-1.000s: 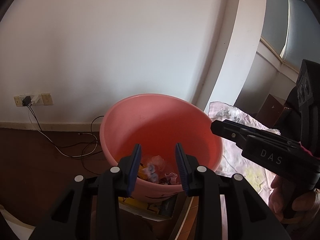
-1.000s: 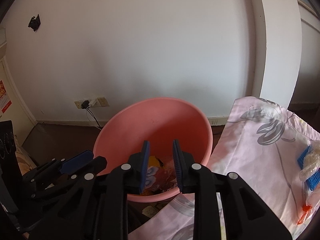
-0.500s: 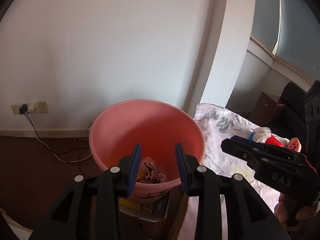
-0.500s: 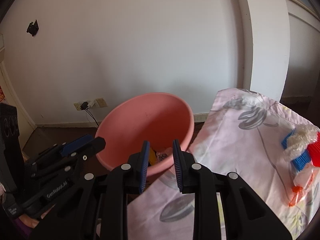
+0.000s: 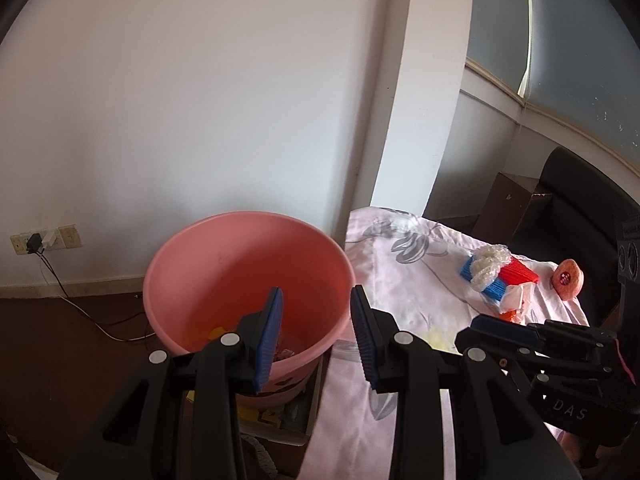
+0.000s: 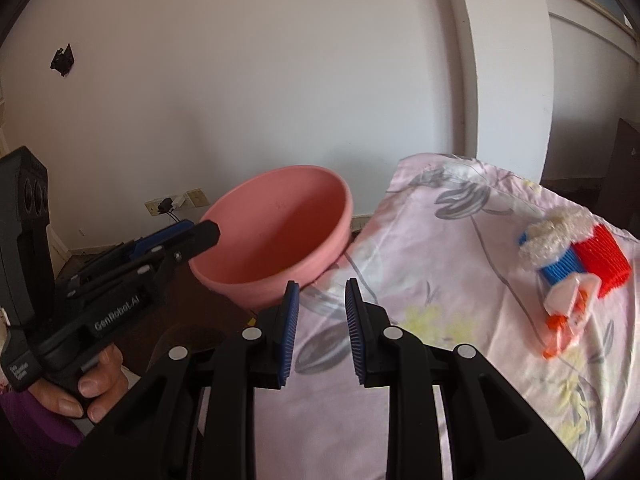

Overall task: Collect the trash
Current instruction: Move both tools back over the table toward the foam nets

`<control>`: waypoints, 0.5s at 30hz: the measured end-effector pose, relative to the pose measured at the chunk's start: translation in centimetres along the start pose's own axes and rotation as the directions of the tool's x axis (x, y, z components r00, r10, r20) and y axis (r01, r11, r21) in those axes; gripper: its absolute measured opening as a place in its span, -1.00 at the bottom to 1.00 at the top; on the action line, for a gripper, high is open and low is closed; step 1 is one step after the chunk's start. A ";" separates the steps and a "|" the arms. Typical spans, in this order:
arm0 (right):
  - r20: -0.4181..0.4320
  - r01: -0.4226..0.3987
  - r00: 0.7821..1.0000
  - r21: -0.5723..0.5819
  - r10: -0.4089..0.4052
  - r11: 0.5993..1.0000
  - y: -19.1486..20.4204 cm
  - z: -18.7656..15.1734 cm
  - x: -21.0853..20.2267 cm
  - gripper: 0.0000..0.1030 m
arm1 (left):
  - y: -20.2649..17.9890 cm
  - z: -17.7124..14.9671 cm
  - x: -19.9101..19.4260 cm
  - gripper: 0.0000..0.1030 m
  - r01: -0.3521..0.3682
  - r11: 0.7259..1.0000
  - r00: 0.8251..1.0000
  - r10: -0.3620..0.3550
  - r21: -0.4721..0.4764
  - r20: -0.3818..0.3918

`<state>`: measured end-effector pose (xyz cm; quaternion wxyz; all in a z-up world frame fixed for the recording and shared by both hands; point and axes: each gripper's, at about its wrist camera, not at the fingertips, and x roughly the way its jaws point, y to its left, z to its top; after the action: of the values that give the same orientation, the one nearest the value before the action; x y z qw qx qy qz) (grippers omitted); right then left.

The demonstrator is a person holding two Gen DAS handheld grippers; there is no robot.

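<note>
Our left gripper [image 5: 316, 334] and right gripper [image 6: 320, 330] have spread, empty jaws. Next we grab the trash pile [image 6: 572, 264] for the pink bucket [image 6: 276, 240].

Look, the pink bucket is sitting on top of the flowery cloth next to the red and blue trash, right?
Not quite. The pink bucket stands beside the flowery cloth, off its left edge, not on top of it. The red and blue trash does lie on the cloth, over to the right. The right wrist view shows this best.
</note>
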<state>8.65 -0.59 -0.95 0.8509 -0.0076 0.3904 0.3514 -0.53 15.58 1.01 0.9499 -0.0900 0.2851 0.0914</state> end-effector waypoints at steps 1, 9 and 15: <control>0.000 0.006 1.000 0.007 -0.006 1.000 -0.3 -0.3 -0.3 -0.53 | -0.3 0.0 -0.1 -0.34 0.004 1.000 1.000 -0.004 0.004 0.001; 0.003 0.074 0.997 0.083 -0.075 0.994 -4.1 -2.7 -3.0 -0.53 | -2.8 -0.3 0.0 -0.34 0.048 0.998 0.999 -0.048 0.043 -0.003; 0.015 0.135 0.990 0.131 -0.138 0.982 -7.2 -4.3 -5.0 -0.53 | -4.6 -0.6 0.5 -0.34 0.084 0.994 0.996 -0.083 0.067 -0.015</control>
<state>7.98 -10.18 -2.47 0.8763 0.0255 0.4007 0.2663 0.66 11.04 0.79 0.9535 -0.0705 0.2900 0.0414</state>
